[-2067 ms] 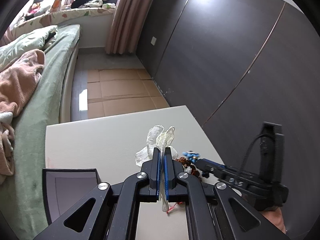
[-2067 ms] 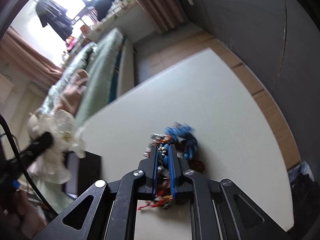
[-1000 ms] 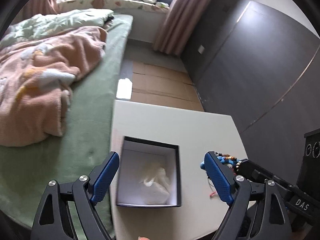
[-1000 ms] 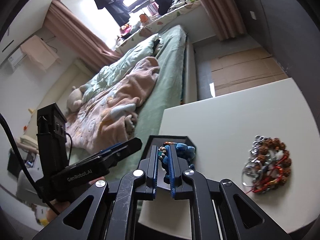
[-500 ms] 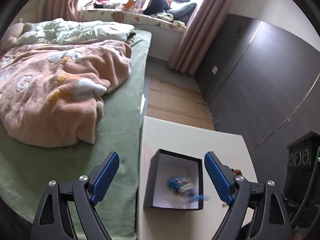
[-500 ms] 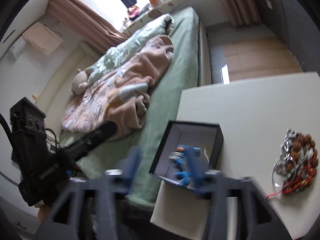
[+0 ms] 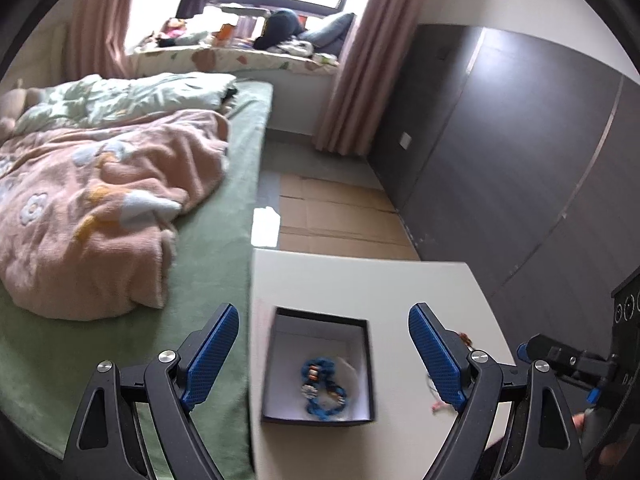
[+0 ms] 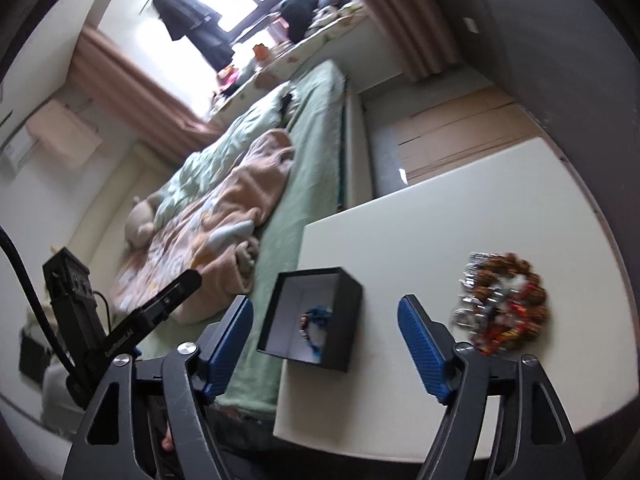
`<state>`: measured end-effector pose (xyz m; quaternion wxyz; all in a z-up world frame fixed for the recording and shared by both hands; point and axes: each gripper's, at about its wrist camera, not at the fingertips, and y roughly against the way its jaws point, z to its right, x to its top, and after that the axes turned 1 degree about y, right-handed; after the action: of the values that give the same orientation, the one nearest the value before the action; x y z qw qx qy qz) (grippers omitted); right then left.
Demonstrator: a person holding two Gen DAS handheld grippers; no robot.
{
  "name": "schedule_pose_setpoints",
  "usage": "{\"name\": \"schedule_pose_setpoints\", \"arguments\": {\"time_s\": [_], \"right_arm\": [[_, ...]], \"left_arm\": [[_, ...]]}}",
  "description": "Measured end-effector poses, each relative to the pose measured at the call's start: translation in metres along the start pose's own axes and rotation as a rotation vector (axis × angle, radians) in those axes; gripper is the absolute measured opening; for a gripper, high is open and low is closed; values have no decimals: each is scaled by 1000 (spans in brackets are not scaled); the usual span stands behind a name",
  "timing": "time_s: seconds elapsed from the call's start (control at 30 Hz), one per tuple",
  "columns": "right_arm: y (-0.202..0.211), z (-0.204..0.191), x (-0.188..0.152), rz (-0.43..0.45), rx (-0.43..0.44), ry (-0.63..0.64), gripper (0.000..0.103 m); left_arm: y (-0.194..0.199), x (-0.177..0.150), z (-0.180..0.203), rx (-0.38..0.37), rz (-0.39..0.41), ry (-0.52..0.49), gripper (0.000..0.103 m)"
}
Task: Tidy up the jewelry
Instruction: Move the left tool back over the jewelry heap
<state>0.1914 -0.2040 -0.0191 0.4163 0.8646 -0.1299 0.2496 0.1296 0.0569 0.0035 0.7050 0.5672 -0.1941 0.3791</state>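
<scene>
Progress looks partial: blue bracelet point(image 7: 322, 385) lies inside box point(image 7: 370, 364) on worktop point(image 7: 360, 280), while a beaded pile point(image 8: 505, 302) waits well apart. Left gripper point(image 7: 323, 350) and right gripper point(image 8: 325, 340) hover released, empty.

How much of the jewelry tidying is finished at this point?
Partly done. A blue bracelet lies inside the black box on the white table. Nothing is in hand: the left gripper and right gripper both stand open. The pile of beaded bracelets is left on the table, outside the box.
</scene>
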Motion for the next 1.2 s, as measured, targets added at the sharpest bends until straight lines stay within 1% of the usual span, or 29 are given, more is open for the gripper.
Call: {"name": "schedule_pose_setpoints", "arguments": {"time_s": [0.07,0.2,0.27,0.4,0.47,0.6,0.67,0.77,0.97,1.07,1.2], "right_arm": [[8,8,-2,18,-18,-17,89],[20,25,-7,27,-44,-59,97],[25,32,-10,35,-55,-71,103],[38,49,-15,56,-101,-99,103],[43,59,-18,60,-103,-119,103],[52,72,-24,66,-160,-119,103],[56,81,-27,67,-182,-126,103],[63,92,-29,76,-197,-140,103],[81,113,-31,104,-207,-172,103],[82,126,-32,98,-216,-210,103],[76,145,-34,69,-211,-274,103]], "left_arm": [[-2,-2,12,-22,-14,-35,87],[-3,-6,35,-37,-12,-90,87],[-4,-8,46,-46,-8,-109,87],[-13,-12,63,-88,-24,-126,87],[-19,-16,73,-107,-33,-139,87],[-35,-23,91,-122,-77,-154,87],[-39,-26,99,-127,-84,-175,87],[-45,-30,111,-130,-94,-205,88],[-64,-39,125,-138,-148,-228,87],[-73,-43,129,-141,-170,-229,87],[-90,-48,136,-150,-213,-232,86]]}}
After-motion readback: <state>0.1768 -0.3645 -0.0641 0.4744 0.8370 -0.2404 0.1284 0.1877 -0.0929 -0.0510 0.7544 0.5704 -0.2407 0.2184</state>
